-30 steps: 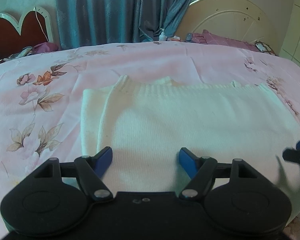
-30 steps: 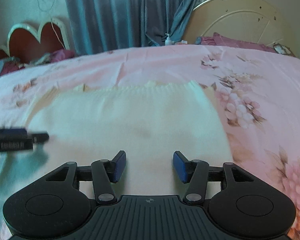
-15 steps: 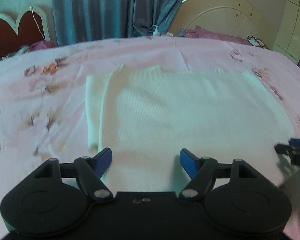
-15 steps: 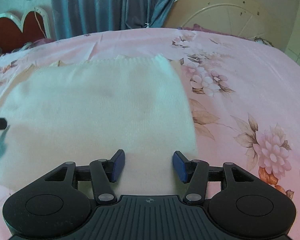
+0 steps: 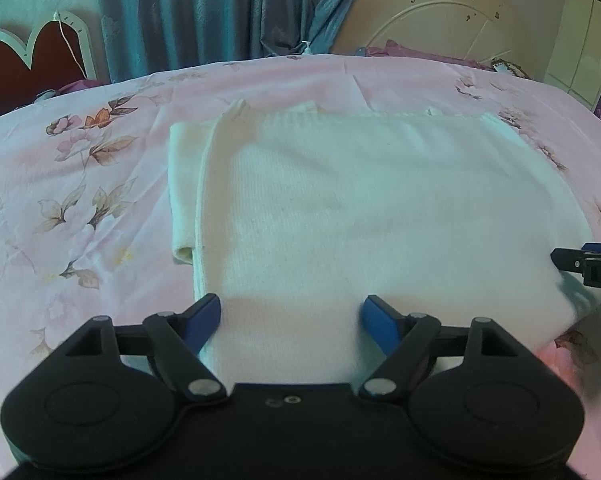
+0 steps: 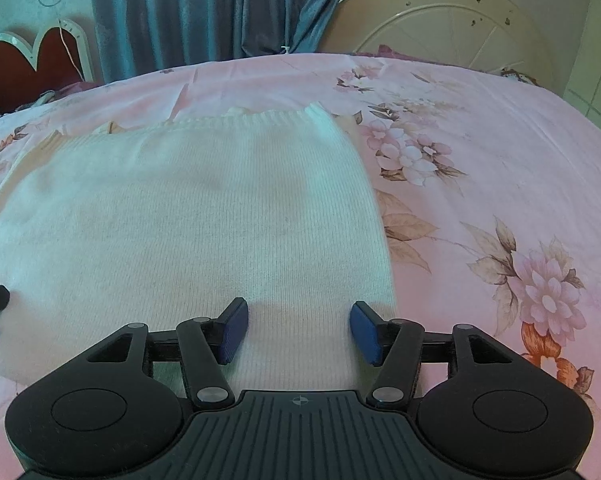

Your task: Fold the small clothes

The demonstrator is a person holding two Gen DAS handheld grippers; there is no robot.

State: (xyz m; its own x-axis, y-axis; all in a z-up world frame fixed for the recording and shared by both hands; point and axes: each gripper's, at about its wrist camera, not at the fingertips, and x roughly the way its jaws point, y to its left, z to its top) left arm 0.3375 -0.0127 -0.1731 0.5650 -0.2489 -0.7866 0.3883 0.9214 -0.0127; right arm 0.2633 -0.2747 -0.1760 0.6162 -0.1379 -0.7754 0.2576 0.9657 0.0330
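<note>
Lying flat on pink floral bedsheet (image 5: 100, 208): white knit sweater (image 5: 360, 208), ribbed hem at far end, one sleeve folded along left side. Left gripper (image 5: 291, 316) spread wide, empty, poised over sweater's near edge toward its left side; cloth shows between blue pads. Right gripper (image 6: 299, 332) likewise spread, empty, above near edge at sweater's right corner (its tip also peeks in at right border of left view). Blue curtain (image 6: 220, 8) hangs behind bed.
</note>
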